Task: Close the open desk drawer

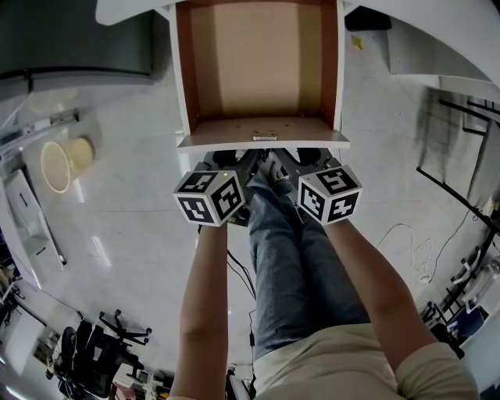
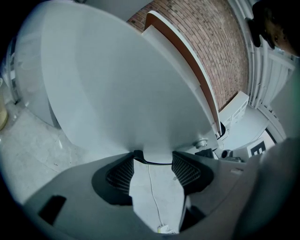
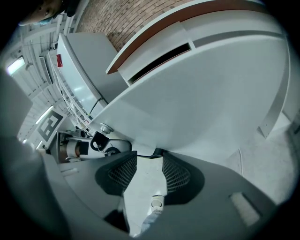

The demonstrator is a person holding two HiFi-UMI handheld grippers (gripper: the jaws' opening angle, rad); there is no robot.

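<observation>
drawer (image 1: 258,70): pulled well out from the desk (image 1: 129,9) toward the person, empty inside
front (image 2: 131,93): white panel facing the person, with both tools parked on it side by side
left tool (image 2: 153,159): jaws wide apart and gripping nothing. Only floor and a cable (image 2: 152,192) show in the gap. Tips sit at the panel's lower edge; looks like contact, can't confirm.
right tool (image 3: 150,157): same, jaws spread and empty, tips up against the lower edge of the front (image 3: 206,103)
step: pre-push. Tools are lined up on the front and the drawer is still open.
progress: early, with all the travel still to go
next move: no grasp needed. Push with the tips straight along the slides, into the desk.
needs: equal force from both tools so the drawer doesn't rack or bind
risk: tips are low on the panel and could slip under its edge, so I'd move them up onto the flat face first
done when: front is flush with the desk
</observation>
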